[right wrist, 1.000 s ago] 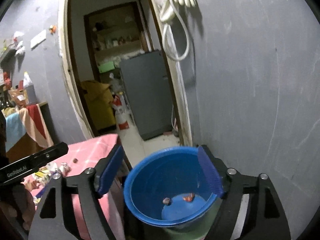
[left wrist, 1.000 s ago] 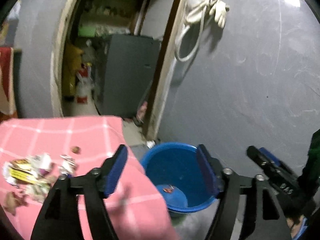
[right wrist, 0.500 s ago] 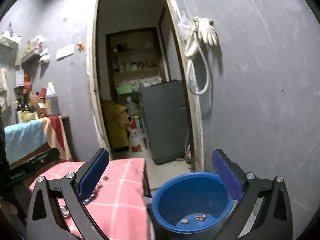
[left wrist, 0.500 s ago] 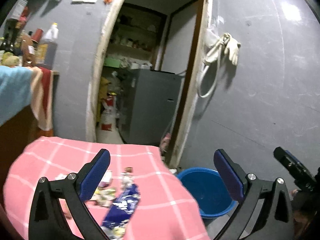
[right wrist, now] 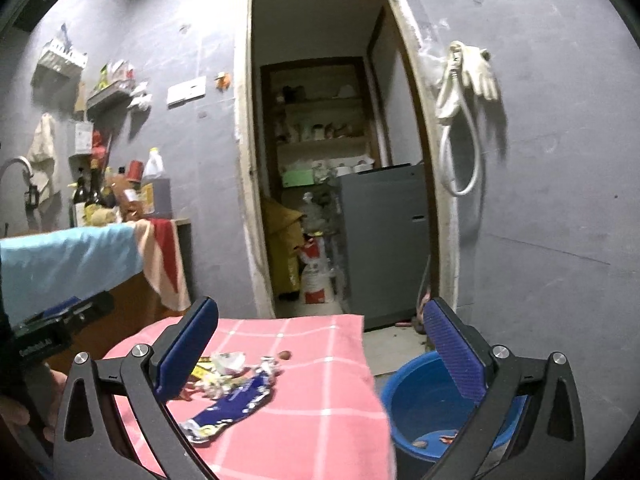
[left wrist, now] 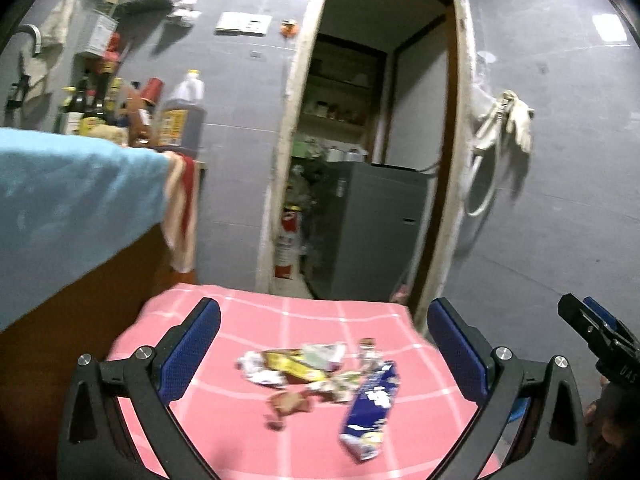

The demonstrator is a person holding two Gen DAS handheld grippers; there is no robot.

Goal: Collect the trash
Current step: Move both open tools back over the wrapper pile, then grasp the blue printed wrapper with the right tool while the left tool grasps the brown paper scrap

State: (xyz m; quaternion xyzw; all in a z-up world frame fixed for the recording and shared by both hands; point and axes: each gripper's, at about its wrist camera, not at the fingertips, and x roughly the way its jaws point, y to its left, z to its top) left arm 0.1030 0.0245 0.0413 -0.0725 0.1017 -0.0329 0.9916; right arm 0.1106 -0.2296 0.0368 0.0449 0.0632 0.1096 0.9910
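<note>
A pile of wrappers and paper scraps (left wrist: 296, 368) lies on a pink checked tablecloth (left wrist: 280, 320), with a blue foil packet (left wrist: 370, 410) at its right. The same pile (right wrist: 224, 372) and blue packet (right wrist: 230, 404) show in the right wrist view. A blue basin (right wrist: 424, 404) stands on the floor right of the table with a few scraps in it. My left gripper (left wrist: 324, 352) is open and empty above the pile. My right gripper (right wrist: 320, 352) is open and empty above the table's right edge.
A counter with blue and striped cloths (left wrist: 80, 184) and bottles (left wrist: 180, 120) stands at the left. An open doorway (right wrist: 328, 160) leads to a storeroom with a grey cabinet (right wrist: 384, 240). A glove and hose (right wrist: 464, 92) hang on the grey wall.
Both grippers have swung up and left from over the blue basin to face the table and the trash pile. Both jaws have opened wider.
</note>
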